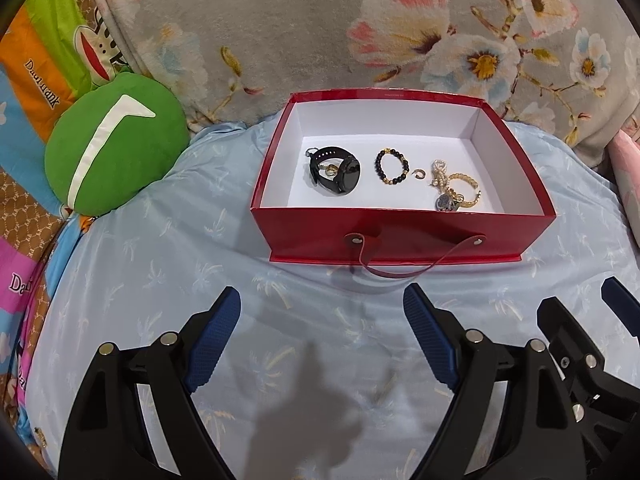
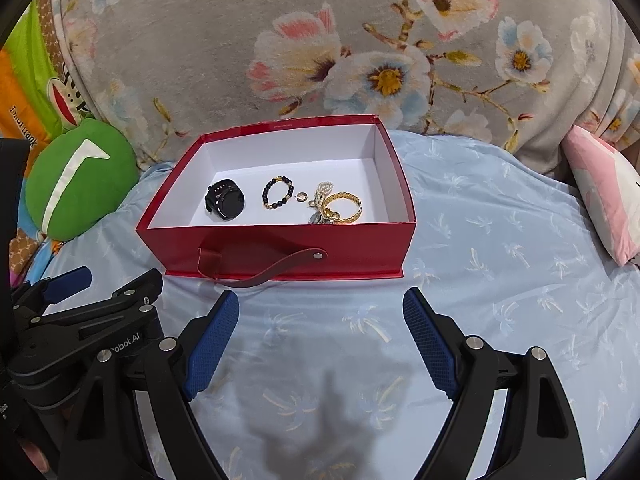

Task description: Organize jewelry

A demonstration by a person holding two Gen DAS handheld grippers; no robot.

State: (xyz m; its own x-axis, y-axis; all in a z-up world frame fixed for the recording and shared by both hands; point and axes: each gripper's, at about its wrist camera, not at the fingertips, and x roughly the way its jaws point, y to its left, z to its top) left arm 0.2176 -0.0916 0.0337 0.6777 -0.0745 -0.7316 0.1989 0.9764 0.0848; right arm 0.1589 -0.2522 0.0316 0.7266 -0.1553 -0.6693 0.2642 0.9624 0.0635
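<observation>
An open red box (image 1: 404, 226) (image 2: 276, 246) with a white inside stands on the light blue bedsheet. Inside lie a black watch (image 1: 338, 170) (image 2: 225, 202), a black and gold bead bracelet (image 1: 393, 167) (image 2: 277, 192), a small ring (image 1: 419, 175) (image 2: 301, 197), and a heap of gold and pearl pieces (image 1: 454, 188) (image 2: 338, 206). My left gripper (image 1: 322, 304) is open and empty, in front of the box. My right gripper (image 2: 320, 304) is open and empty, in front of the box's right half. Each gripper shows at the edge of the other's view.
A green round cushion (image 1: 114, 148) (image 2: 78, 180) lies left of the box. A grey floral blanket (image 1: 320, 28) rises behind it. A pink pillow (image 2: 604, 196) lies at the right. A red strap (image 1: 400, 264) hangs from the box front.
</observation>
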